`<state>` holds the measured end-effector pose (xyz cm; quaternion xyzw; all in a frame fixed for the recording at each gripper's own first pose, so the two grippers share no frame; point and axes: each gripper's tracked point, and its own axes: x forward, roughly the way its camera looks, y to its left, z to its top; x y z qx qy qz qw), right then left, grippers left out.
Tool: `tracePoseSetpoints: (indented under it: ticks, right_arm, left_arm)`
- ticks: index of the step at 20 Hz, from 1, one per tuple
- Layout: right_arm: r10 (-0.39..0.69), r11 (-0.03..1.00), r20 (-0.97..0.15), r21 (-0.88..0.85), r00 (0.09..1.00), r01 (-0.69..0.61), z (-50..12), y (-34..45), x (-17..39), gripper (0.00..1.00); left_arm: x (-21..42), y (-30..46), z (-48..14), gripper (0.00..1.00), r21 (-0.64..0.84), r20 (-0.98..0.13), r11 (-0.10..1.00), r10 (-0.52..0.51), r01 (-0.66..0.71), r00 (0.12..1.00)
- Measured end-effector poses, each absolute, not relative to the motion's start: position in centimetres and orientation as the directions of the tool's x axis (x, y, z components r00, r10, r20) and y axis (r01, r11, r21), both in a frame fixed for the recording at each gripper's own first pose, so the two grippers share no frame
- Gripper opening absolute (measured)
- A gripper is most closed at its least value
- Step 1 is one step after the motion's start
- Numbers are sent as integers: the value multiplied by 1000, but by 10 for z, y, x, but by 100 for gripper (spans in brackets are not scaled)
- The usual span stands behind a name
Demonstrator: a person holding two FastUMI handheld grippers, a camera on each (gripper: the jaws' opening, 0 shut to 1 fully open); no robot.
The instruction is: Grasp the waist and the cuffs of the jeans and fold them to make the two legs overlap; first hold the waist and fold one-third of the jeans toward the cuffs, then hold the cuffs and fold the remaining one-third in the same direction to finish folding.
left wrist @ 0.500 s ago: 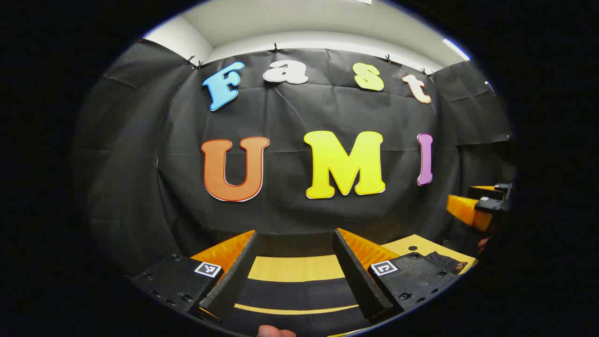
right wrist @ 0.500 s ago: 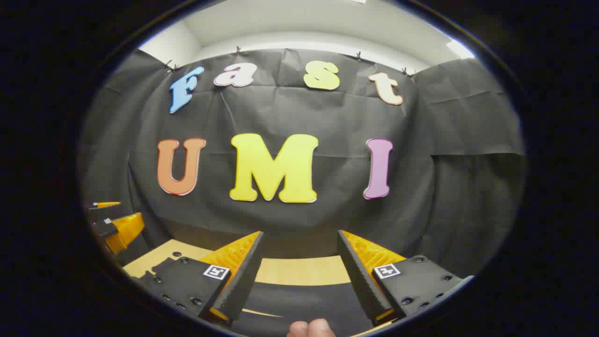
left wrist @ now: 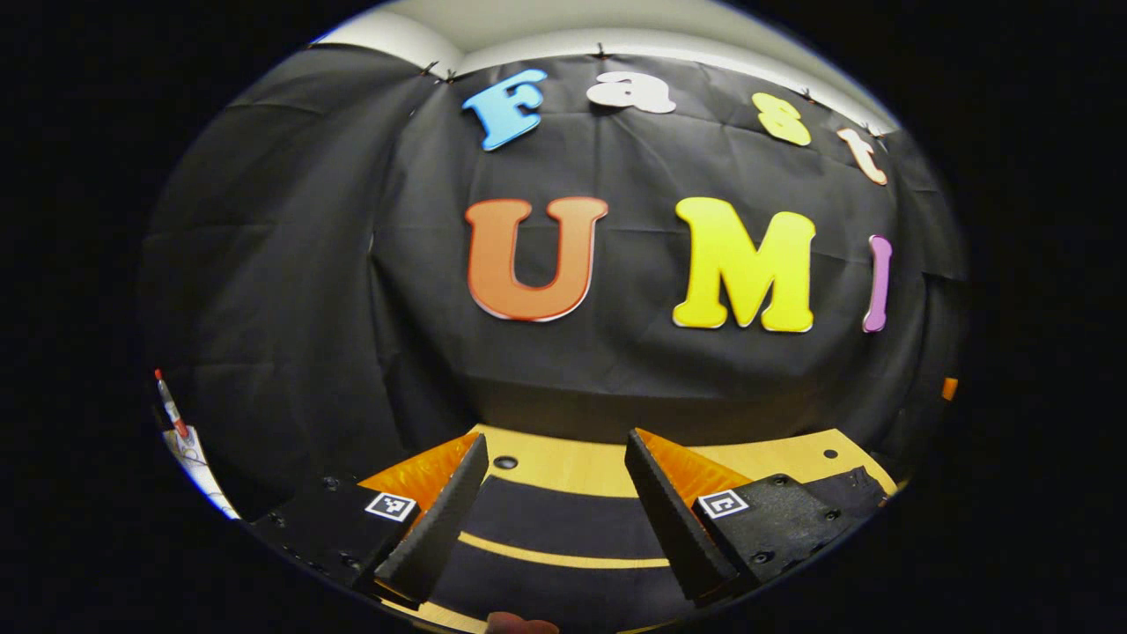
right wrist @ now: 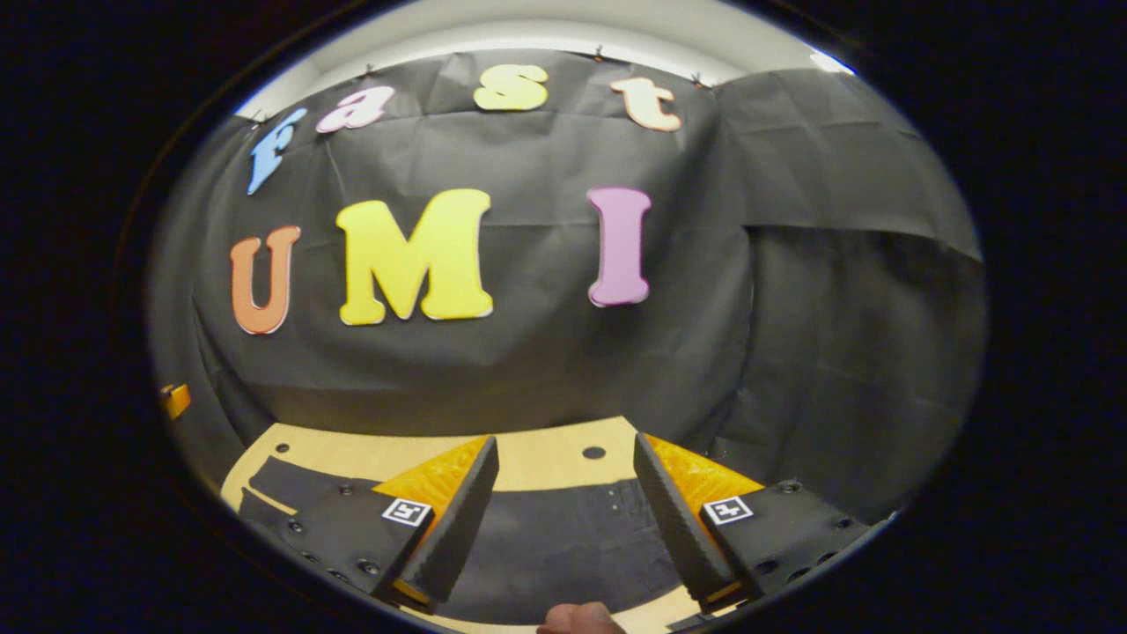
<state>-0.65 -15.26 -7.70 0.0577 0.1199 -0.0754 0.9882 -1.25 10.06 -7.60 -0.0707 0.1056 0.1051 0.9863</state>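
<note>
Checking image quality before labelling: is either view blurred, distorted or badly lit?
Left gripper view: sharp, strong fisheye bending, dark jeans low-contrast on the table. Right gripper view: equally sharp and bent, even light, jeans detail faint, no glare.

A black cloth wall [left wrist: 370, 264] hangs across the back of the booth, creased and clipped along its top edge, and turns forward at the side as a second panel [right wrist: 845, 291]. Above it runs a pale wall [right wrist: 528, 35] with a bright strip of light [right wrist: 832, 62] at the upper right. Below stands a light wooden table [left wrist: 572, 467] with small dark round holes [right wrist: 594, 453] in its top. At the far left edge, a red-tipped pen [left wrist: 170, 407] stands above some white paper [left wrist: 198, 462].
</note>
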Motion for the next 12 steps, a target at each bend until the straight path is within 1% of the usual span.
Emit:
tracePoseSetpoints:
  ticks: [2,3,4,5,6,7,8,9,10,11,12]
  right_arm:
    - [-168,969,-312,121,935,215,-100,-179,-14,96]
    - [-189,965,-326,111,926,236,-108,-188,-16,99]
    - [-201,964,-331,100,922,246,-111,-195,-18,97]
    - [-205,963,-331,97,921,250,-113,-196,-20,98]
    - [-198,964,-331,105,923,245,-114,-195,-21,98]
    - [-185,965,-334,116,924,236,-117,-192,-22,93]
    - [-167,964,-346,137,923,226,-121,-191,-22,98]
    - [-148,960,-365,171,919,222,-128,-191,-24,94]
    - [-137,951,-390,206,910,232,-135,-195,-27,94]
    - [-132,938,-418,241,899,250,-145,-200,-28,98]
    - [-134,924,-444,268,886,274,-155,-208,-31,98]
  left_arm:
    - [-28,116,-100,100,-171,-301,941,233,-293,925]
    - [-35,124,-109,100,-187,-323,926,257,-328,911]
    - [-40,129,-115,100,-200,-336,915,273,-352,901]
    - [-45,130,-115,98,-205,-344,908,283,-366,895]
    - [-49,132,-118,98,-200,-347,906,291,-373,892]
    - [-53,131,-124,98,-207,-357,905,284,-372,890]
    - [-56,129,-131,98,-232,-379,898,271,-374,885]
    - [-61,129,-140,98,-268,-406,882,262,-388,875]
    - [-63,131,-148,99,-315,-443,854,255,-415,860]
    - [-70,130,-161,98,-363,-479,815,253,-452,841]
    - [-79,131,-174,99,-400,-516,771,257,-495,817]
